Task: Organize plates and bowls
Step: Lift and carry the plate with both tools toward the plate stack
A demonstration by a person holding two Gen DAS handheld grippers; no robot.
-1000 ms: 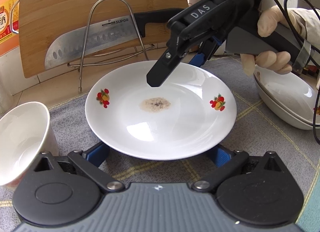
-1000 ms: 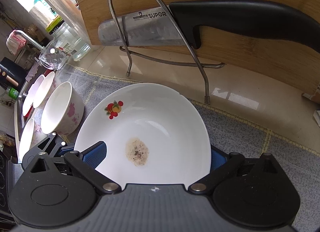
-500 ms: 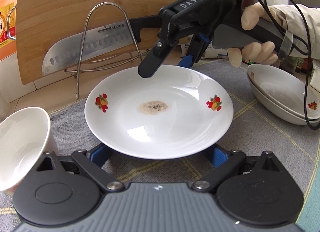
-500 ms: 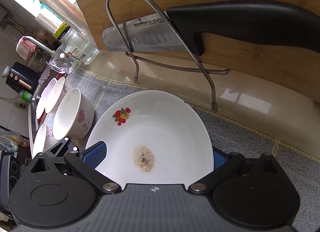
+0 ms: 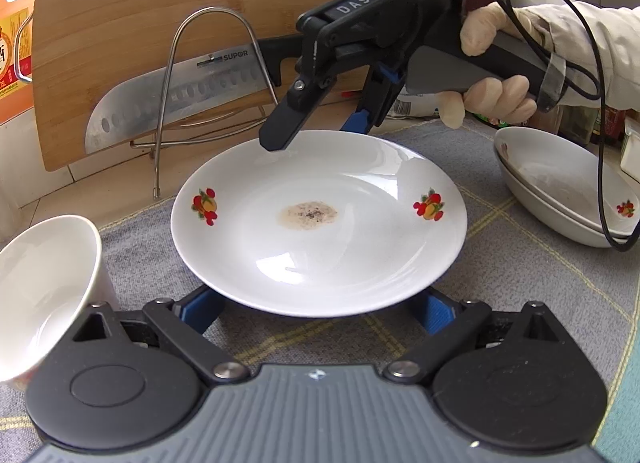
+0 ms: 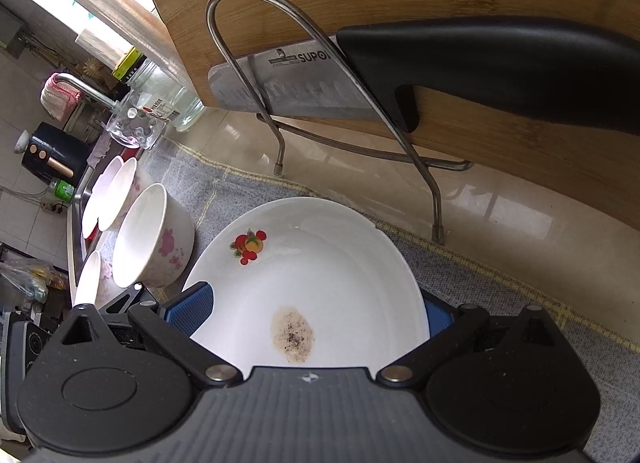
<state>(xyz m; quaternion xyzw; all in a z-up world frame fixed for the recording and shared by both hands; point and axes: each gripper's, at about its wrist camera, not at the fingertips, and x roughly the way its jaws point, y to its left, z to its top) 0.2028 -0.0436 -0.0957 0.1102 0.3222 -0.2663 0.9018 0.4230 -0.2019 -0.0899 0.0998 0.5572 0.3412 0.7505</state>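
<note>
A white plate with fruit decals and a brown stain in its middle lies on the grey cloth. My left gripper is open, its blue pads tucked under the plate's near rim on either side. A gloved hand holds my right gripper at the far rim. It is open too, with one finger over the plate and the other behind the rim. In the right wrist view the plate fills the gap between the right gripper's wide-set pads.
A white bowl stands left of the plate, with further bowls beyond it. Two stacked shallow dishes sit at the right. Behind the plate, a steel rack holds a knife against a wooden cutting board.
The right gripper has drawn back from over the plate's middle to its far rim and risen a little. The plate and the left gripper have stayed put.
</note>
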